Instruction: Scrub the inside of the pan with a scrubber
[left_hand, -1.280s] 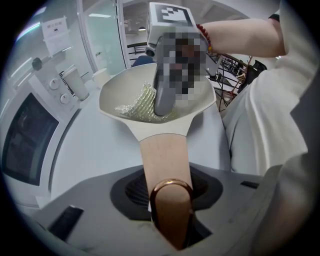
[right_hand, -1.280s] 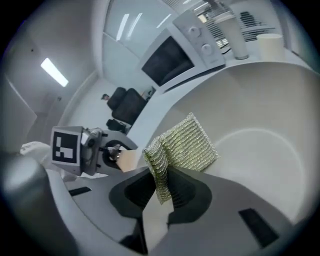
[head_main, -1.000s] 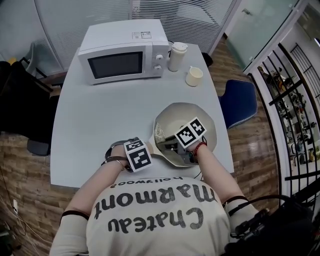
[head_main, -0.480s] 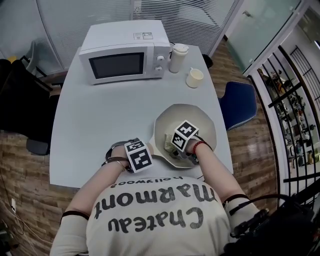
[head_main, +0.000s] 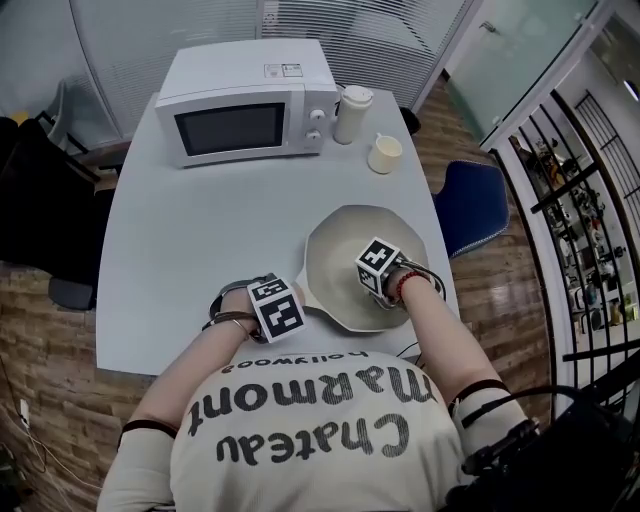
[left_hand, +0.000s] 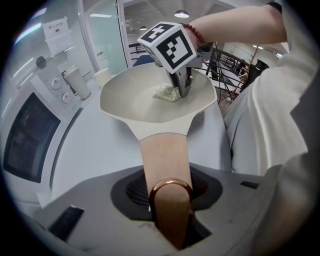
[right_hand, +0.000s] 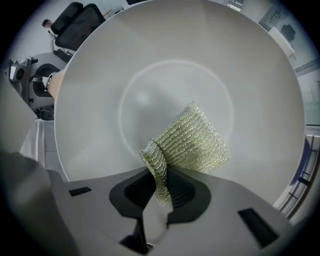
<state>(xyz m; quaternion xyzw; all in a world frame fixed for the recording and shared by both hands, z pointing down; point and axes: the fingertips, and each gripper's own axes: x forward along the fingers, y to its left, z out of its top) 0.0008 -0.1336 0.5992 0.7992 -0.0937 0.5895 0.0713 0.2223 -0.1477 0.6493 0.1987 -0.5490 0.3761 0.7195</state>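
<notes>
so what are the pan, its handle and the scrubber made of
pan: smooth matte cream surface, looks like a ceramic-type coating or enamel; the base metal can't be told. handle: pale tan and matte, looks like wood, with a shiny copper-coloured ring at its end. scrubber: glittery pale-green knitted mesh, likely metallic-thread fabric.

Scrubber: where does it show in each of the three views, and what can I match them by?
Head view: not visible, hidden under the right gripper.
Left gripper view: the scrubber sits upper centre, below that gripper's fingers.
Right gripper view: lower centre, one end pinched between the fingers.
Shared landmark: the pan, whose pale inside surrounds it.
</notes>
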